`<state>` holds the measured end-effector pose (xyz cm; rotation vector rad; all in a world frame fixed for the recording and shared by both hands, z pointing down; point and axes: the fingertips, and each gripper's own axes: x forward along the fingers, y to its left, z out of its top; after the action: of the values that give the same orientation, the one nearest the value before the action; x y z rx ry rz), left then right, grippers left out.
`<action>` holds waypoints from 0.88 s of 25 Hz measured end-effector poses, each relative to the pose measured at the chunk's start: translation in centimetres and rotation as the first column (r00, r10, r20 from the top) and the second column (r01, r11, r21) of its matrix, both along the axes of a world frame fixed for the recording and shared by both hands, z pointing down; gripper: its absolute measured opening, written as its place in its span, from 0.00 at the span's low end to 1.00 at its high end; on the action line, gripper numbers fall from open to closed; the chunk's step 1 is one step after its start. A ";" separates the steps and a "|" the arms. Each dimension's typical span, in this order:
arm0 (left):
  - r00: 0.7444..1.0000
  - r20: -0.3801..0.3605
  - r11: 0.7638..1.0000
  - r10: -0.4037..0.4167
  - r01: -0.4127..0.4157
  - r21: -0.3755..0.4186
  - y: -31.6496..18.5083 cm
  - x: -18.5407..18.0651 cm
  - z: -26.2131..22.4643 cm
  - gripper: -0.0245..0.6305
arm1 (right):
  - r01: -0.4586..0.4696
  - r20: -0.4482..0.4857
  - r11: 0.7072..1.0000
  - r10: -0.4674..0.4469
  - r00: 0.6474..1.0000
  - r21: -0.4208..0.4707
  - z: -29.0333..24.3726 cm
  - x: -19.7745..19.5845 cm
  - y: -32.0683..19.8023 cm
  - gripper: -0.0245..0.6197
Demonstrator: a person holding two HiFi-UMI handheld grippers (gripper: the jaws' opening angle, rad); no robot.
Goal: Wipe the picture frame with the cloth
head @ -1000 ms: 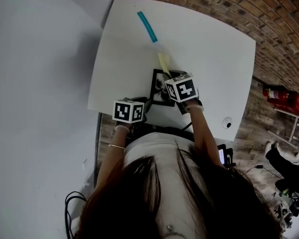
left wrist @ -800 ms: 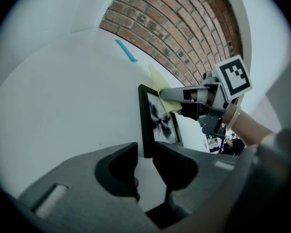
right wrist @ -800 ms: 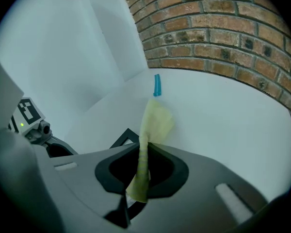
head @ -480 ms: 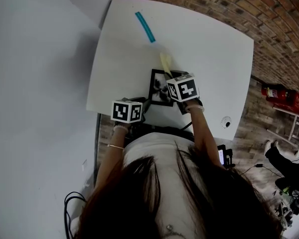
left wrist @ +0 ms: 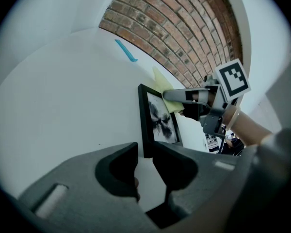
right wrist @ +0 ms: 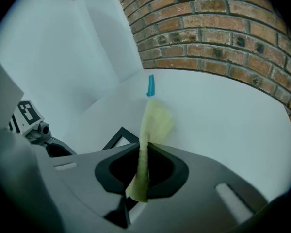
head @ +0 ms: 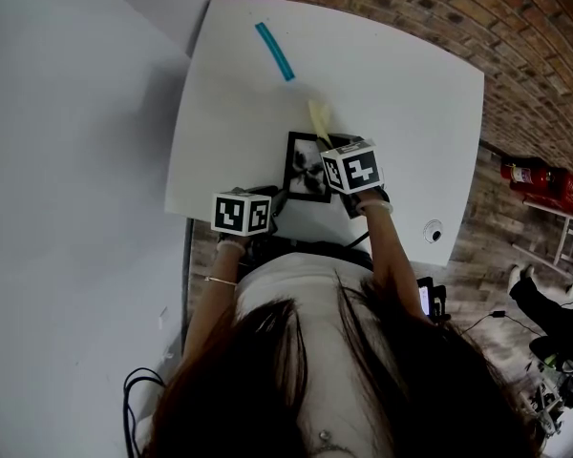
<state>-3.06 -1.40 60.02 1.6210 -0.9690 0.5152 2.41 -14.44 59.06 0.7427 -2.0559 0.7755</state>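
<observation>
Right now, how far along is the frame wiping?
Done: the cloth is picked up, pinched between the right gripper's jaws. In hand: that gripper is at the picture frame's far right side, with the cloth trailing onto the table beyond it. The left gripper sits at the frame's near corner, grip unclear. Left: the wiping itself; how much glass is already wiped cannot be seen.

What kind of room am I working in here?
Probably an indoor workshop or lab corner: exposed brick wall, a plain white square table, and what looks like a red fire extinguisher.
</observation>
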 end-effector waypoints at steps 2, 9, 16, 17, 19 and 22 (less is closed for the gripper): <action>1.000 0.001 1.000 0.000 0.000 0.000 0.0 0.0 0.0 0.19 | -0.006 0.000 1.000 0.006 1.000 -0.001 0.0 0.2 0.0 0.10; 1.000 0.002 1.000 -0.007 0.007 0.001 0.0 0.0 0.0 0.19 | -0.031 0.001 1.000 0.031 1.000 -0.002 0.0 1.0 -0.3 0.10; 1.000 0.002 1.000 -0.009 0.009 0.002 0.0 0.1 0.0 0.19 | -0.048 0.009 0.999 0.048 0.999 -0.009 0.1 1.5 -0.4 0.10; 1.000 0.002 1.000 -0.010 0.010 0.002 0.0 0.1 0.0 0.19 | -0.049 0.008 0.999 0.049 0.999 -0.008 0.1 1.6 -0.4 0.10; 1.000 0.002 1.000 -0.011 0.011 0.003 0.0 0.1 0.0 0.19 | -0.052 0.007 0.999 0.052 0.999 -0.006 0.1 1.7 -0.4 0.10; 1.000 0.003 1.000 -0.012 0.012 0.003 0.0 0.0 0.0 0.19 | -0.057 0.007 0.998 0.057 0.998 -0.006 0.0 1.8 -0.5 0.10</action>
<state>-3.01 -1.39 60.05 1.6168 -0.9811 0.5084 4.24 -14.90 59.08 0.8002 -2.0456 0.8165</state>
